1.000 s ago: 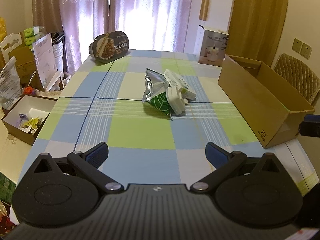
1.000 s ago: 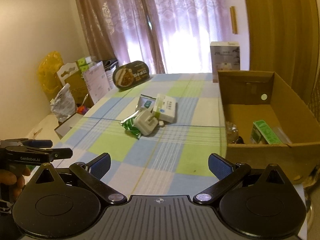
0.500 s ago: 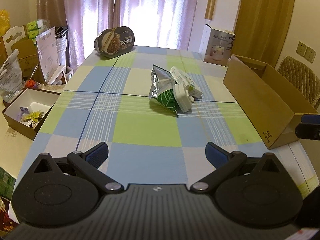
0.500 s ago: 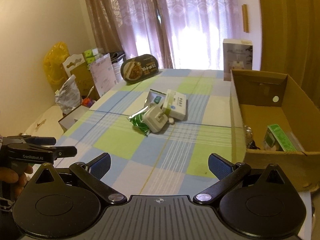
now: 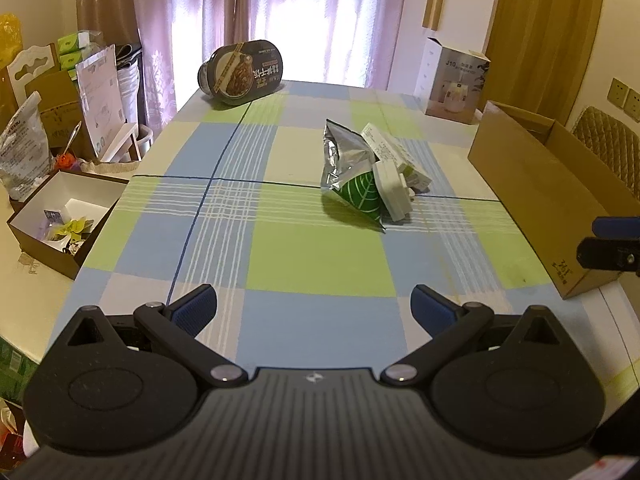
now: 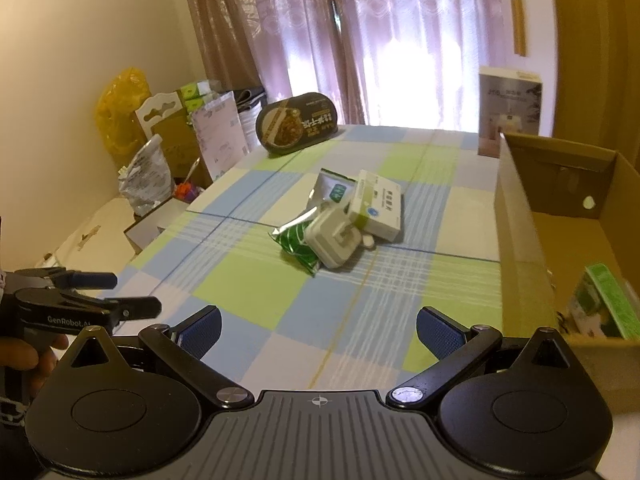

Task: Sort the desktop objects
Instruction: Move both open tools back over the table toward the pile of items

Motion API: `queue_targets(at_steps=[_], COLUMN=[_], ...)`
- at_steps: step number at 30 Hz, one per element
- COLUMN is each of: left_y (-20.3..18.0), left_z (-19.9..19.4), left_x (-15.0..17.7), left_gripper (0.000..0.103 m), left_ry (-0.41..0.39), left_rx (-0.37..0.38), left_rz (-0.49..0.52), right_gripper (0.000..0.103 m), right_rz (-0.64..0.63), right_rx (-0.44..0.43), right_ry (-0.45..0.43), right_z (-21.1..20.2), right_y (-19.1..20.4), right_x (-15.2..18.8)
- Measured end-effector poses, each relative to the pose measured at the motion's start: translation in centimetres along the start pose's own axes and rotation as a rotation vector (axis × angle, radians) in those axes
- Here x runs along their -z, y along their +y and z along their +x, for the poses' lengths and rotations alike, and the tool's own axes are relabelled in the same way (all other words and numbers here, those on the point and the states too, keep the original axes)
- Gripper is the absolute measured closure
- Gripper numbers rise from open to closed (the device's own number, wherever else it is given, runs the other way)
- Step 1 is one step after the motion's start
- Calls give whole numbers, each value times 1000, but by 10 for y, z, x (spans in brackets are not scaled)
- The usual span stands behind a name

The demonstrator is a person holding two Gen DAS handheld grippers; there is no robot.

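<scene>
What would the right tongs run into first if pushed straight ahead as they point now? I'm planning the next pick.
Probably the white charger, lying on the green snack bag. The right tongs are open and empty, with only bare tablecloth before that pile. Depth is uncertain.

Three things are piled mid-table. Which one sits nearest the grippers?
The green leaf-print foil pouch: its corner pokes out front of the pile. The white charger plug lies on it, and the white medicine box sits behind.
</scene>
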State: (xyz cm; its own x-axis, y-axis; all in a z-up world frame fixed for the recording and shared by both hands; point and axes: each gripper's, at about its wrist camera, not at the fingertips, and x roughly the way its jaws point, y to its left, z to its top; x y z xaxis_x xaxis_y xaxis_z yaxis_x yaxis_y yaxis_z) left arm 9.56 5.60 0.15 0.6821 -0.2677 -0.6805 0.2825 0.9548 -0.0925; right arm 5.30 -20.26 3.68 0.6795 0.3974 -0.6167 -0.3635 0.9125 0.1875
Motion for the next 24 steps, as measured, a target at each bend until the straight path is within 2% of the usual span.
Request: queue_targets(at_steps=[7,16,20,24], left_y=[4,15,19,23], left_z=[31,78,100,119], left_x=[-15,-41,-52,-64], left_gripper=[1,2,2,2], left_ry=[22,33,34,22], left_rx=[4,4,2,3], left_rz=[36,58,68,68], right_gripper=[2,2,2,2], right_rz=[38,183,177,212], right_rx=[-28,-37,-32,-63], right_ry=[15,31,43,45], right_z=[49,113,141,165], right_y=[-7,-36,-43,-50], right_x=[-17,-34,-39,-43])
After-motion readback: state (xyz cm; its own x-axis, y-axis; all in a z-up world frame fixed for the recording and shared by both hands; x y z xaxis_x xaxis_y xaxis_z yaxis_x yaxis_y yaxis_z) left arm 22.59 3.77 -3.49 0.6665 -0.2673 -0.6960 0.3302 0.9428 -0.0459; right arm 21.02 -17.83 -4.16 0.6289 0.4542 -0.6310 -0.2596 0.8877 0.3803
